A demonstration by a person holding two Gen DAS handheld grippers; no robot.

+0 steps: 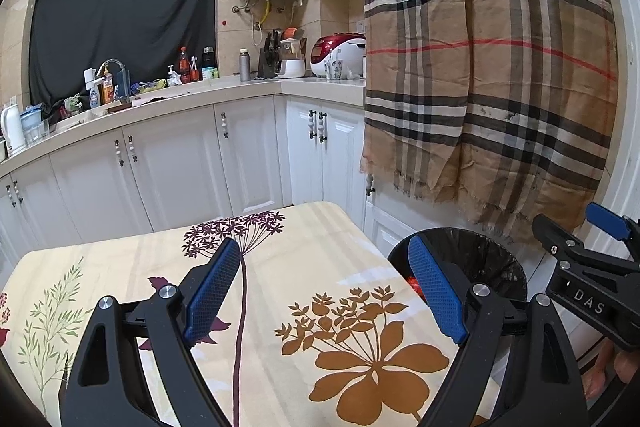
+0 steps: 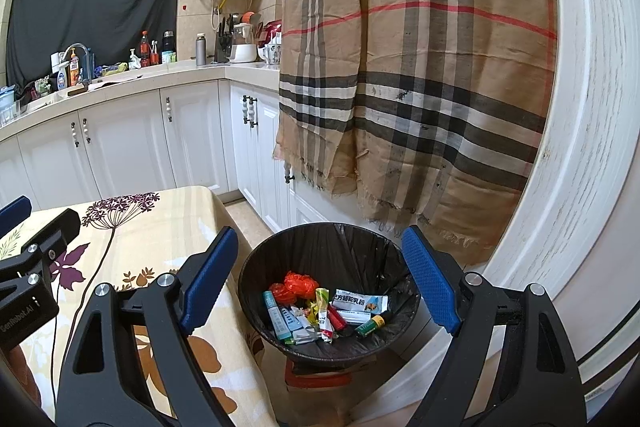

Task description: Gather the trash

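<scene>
Trash (image 2: 320,311): your wrappers, sachets, a crumpled orange bag and a small green-labelled bottle lie heaped in the bottom of the black-lined bin (image 2: 256,267) beside the table (image 2: 168,223). Judged light, thin and crinkly; foil and film likely slick, so pinch any piece across a folded edge. The bottle looks rigid and round; take it across its middle. Left gripper (image 1: 324,287): jaws apart, nothing between, over the glossy floral tablecloth. Right gripper (image 2: 320,277): jaws apart, empty, above the bin.
</scene>
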